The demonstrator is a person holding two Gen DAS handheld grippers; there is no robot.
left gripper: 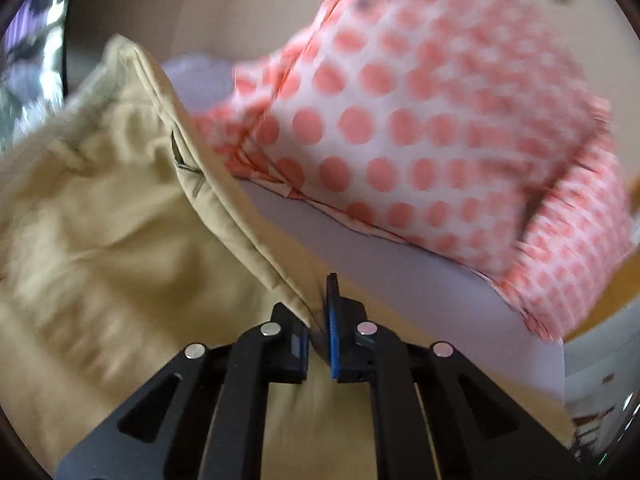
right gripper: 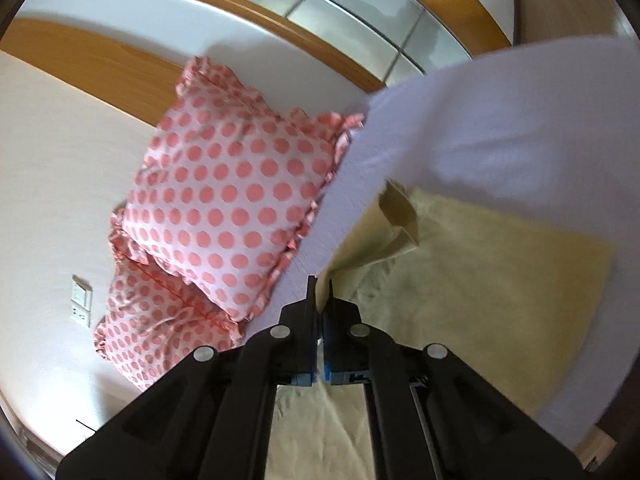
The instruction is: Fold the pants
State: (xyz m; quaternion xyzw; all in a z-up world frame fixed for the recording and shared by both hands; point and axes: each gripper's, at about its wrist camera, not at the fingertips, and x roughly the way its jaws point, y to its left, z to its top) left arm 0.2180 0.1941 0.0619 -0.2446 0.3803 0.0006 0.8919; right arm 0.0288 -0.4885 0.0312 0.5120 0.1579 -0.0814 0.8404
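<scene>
The pants (left gripper: pixel 112 232) are beige and lie rumpled on a pale lavender bed sheet (left gripper: pixel 400 280). My left gripper (left gripper: pixel 318 320) is shut on a hemmed edge of the pants, which rises from the jaws up to the left. In the right wrist view the pants (right gripper: pixel 500 280) spread flat to the right. My right gripper (right gripper: pixel 320 300) is shut on another edge of the pants, with a lifted fold (right gripper: pixel 396 216) standing just beyond it.
Two white pillows with coral dots (right gripper: pixel 228 200) lie at the head of the bed, also in the left wrist view (left gripper: pixel 400 120). A wooden headboard (right gripper: pixel 100 56) and white wall (right gripper: pixel 48 200) with a socket plate (right gripper: pixel 82 300) are behind them.
</scene>
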